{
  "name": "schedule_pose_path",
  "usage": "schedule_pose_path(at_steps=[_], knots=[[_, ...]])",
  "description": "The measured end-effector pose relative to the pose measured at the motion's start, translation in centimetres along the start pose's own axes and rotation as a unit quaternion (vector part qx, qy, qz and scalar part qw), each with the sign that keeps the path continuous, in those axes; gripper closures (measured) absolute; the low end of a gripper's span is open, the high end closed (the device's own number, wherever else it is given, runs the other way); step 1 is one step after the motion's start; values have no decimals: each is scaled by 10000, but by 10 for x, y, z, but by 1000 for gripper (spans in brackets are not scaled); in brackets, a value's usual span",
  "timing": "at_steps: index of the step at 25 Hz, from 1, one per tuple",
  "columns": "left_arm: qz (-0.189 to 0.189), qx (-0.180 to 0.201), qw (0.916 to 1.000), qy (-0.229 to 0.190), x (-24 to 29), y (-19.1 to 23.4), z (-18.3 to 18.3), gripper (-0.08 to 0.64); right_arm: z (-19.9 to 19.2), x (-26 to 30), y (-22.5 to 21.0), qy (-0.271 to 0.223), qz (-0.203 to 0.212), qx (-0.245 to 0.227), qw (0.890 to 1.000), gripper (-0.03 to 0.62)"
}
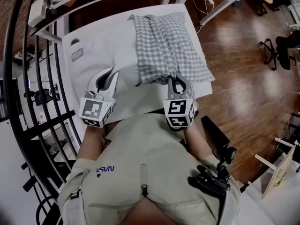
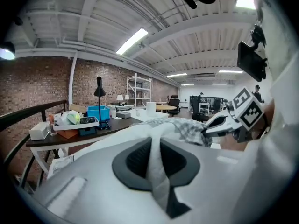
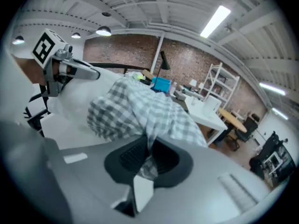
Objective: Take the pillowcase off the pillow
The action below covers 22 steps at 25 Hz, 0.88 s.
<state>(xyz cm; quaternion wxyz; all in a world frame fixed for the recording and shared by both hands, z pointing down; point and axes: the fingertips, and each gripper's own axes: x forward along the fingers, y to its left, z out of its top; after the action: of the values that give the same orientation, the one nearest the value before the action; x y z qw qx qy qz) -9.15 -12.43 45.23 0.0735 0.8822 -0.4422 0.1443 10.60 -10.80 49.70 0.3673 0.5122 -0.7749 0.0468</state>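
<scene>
My left gripper (image 2: 154, 158) is clamped tight on a fold of plain white cloth, which comes up between the pads as a narrow ridge. I take that cloth to be the bare pillow (image 1: 101, 46) itself, so this hand is the anchor: it keeps the pillow from sliding along when the cover is pulled.

My right gripper (image 3: 148, 158) is also closed, pinching a gathered bunch of the checked pillowcase (image 3: 140, 111). The cloth fans out from the pads into a loose heap straight ahead of the jaws. I judge this to be the pulling hand, gripping the case at its near edge so that it can be drawn away from the other hand.

In the head view both grippers sit close to my body at the near end of the pillow, left on white and right on check, a little apart. From the right gripper the case runs away from me over the right part of the pillow to its far end. The left part is uncovered, and a small label shows there. The case looks puffed rather than flat, so I think some pillow is still inside it and the strip is only partly done.

The pillow lies on a white table (image 1: 206, 84), with a dark railing (image 1: 28, 55) on my left.
</scene>
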Motion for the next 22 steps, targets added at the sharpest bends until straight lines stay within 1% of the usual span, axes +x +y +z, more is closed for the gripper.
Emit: schedule_pose_path(at_steps=[1, 3, 6, 9, 11, 13, 15, 17, 18, 19, 20, 21, 22], knots=[[5, -14, 10000, -14, -2, 3, 0, 532, -1, -3, -14, 6, -169, -15, 9999, 565], [-76, -119, 9999, 46, -5, 2, -7, 534, -14, -2, -39, 181, -415, -3, 9990, 565], [-243, -332, 9988, 282, -8, -12, -32, 534, -61, 12, -63, 702, -546, 96, 9960, 566], [-390, -639, 9954, 590, -7, -27, -66, 531, -117, 34, -58, 1333, -380, 234, 9901, 568], [-389, -875, 9927, 736, -7, -33, -88, 529, -142, 46, -43, 1618, -194, 248, 9863, 569], [-334, -1043, 9906, 819, -7, -36, -101, 529, -152, 53, -31, 1730, -47, 244, 9846, 571], [-332, -1124, 9894, 864, -3, -39, -106, 524, -153, 55, -29, 1732, 31, 288, 9845, 571], [-493, -1102, 9888, 874, 1, -48, -102, 503, -152, 54, -31, 1709, 101, 334, 9847, 569], [-638, -1070, 9887, 828, 1, -56, -93, 473, -152, 54, -30, 1700, 144, 322, 9848, 569], [-793, -1012, 9892, 702, -1, -65, -79, 419, -151, 54, -29, 1691, 190, 278, 9850, 568], [-911, -917, 9905, 473, -3, -72, -59, 357, -151, 53, -27, 1681, 238, 212, 9853, 568], [-953, -804, 9921, 151, -5, -77, -36, 328, -150, 52, -24, 1670, 284, 143, 9854, 568], [-894, -718, 9932, -194, -4, -75, -14, 314, -150, 52, -21, 1664, 330, 94, 9855, 568]])
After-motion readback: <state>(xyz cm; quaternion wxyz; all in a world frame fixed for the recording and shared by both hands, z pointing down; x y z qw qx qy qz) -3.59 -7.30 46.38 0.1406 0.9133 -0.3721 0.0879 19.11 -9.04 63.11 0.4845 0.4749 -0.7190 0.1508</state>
